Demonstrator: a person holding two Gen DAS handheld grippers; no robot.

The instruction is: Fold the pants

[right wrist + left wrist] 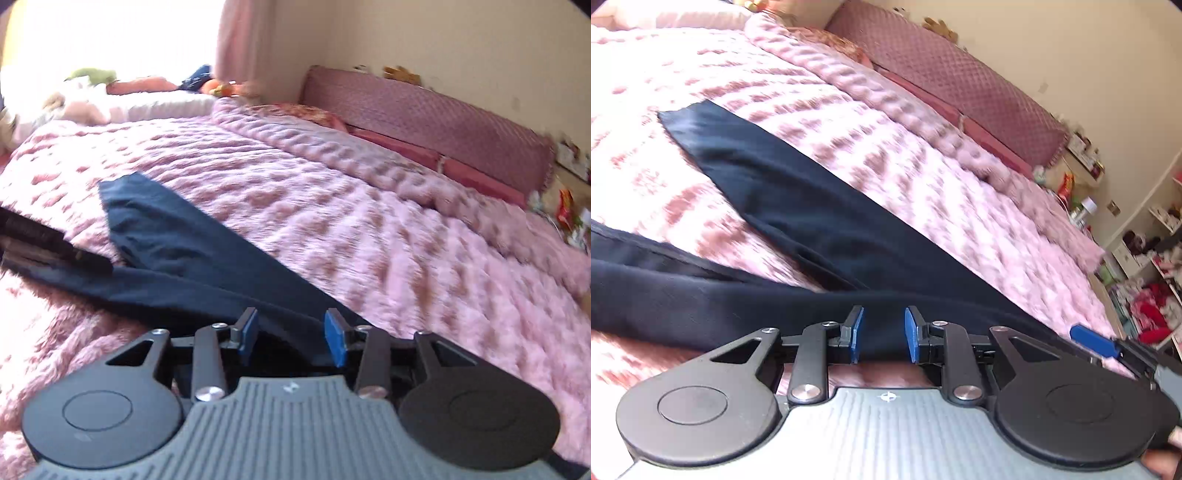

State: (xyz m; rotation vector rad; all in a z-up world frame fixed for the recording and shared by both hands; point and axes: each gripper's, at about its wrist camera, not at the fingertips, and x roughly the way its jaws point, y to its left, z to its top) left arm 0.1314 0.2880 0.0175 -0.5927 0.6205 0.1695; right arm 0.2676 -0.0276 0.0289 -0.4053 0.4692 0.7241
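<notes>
on the bed (923, 177), over a fuzzy pink blanket (369, 229), dark pants (798, 206) lie with legs spread in a v, long axis running from the near edge up and left, one cuff toward the far left. the left gripper (882, 334) stands partly open with dark cloth between its blue pads, though a grip cannot be told. only the left view shows cluttered shelves (1152, 258) at right. the right gripper (291, 338) gapes wider, cloth between its pads, not pinched. only its view shows a bright window (110, 37) and the toys (92, 88) below it.
</notes>
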